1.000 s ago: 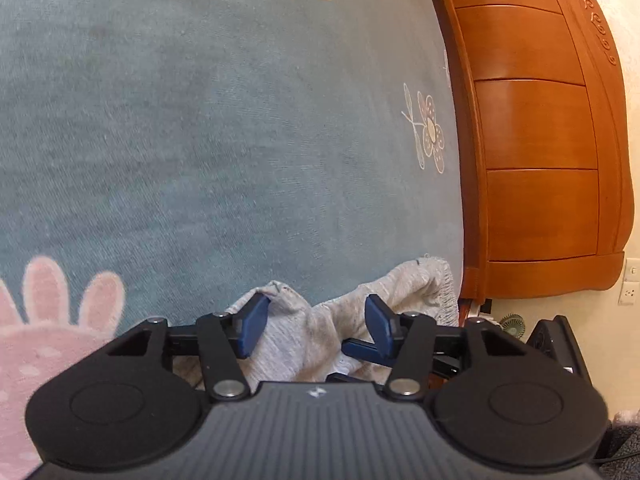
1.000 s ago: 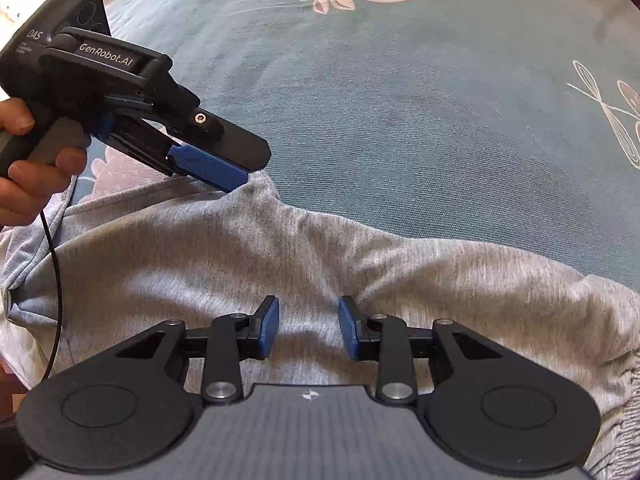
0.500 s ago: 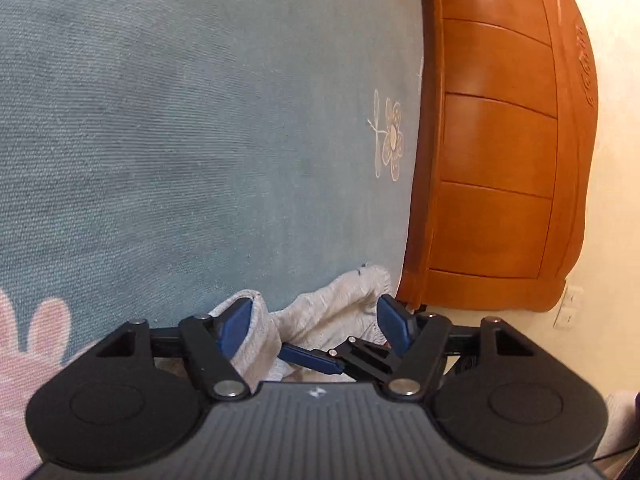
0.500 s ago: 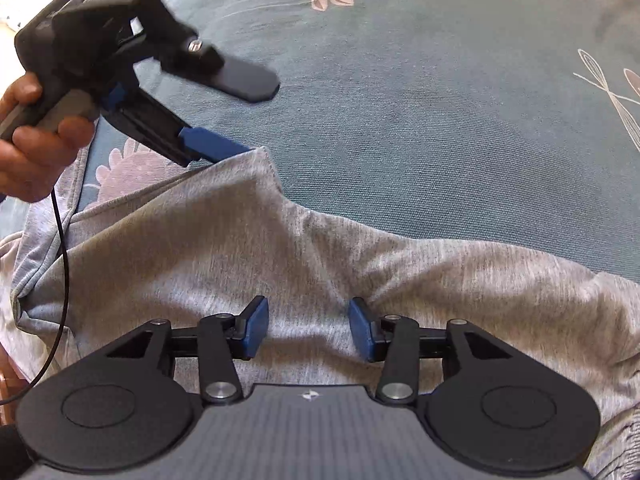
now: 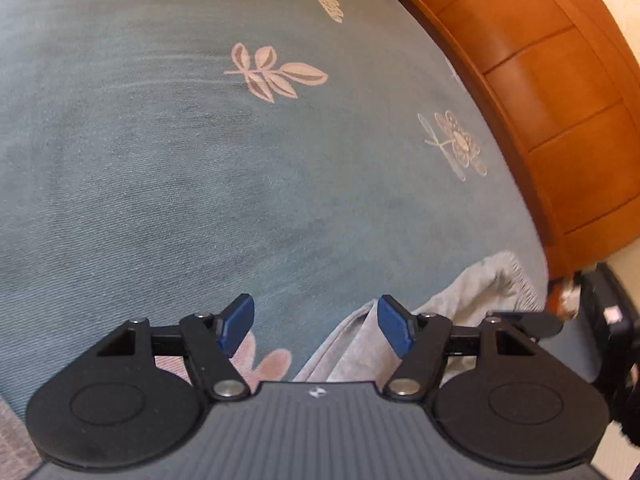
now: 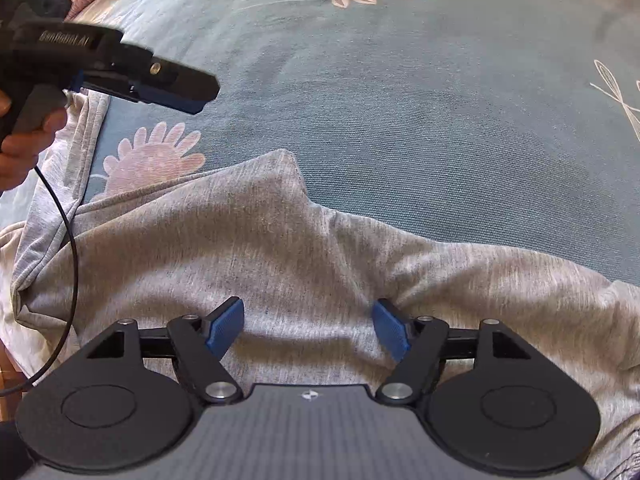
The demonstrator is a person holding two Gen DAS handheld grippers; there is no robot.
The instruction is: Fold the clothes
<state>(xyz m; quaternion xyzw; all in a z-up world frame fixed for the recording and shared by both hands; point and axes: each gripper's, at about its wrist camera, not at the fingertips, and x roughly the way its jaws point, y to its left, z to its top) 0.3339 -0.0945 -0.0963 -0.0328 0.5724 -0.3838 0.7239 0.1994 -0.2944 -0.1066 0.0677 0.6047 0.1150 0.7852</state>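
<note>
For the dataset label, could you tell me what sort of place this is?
Probably a bedroom: a teal flower-patterned bedspread against a wooden headboard, with a grey garment spread on it.

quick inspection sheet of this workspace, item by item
surface: teal bedspread with pale leaf and flower prints
job's things: grey garment lying rumpled and unfolded on the near side
clutter: nothing seen
grippers: left tongs open over the bedspread, gripping nothing; right tongs open over the garment, gripping nothing
cables: black cable hanging from the left tool across the garment
surroundings: orange wooden bed board along the bed's edge
</note>
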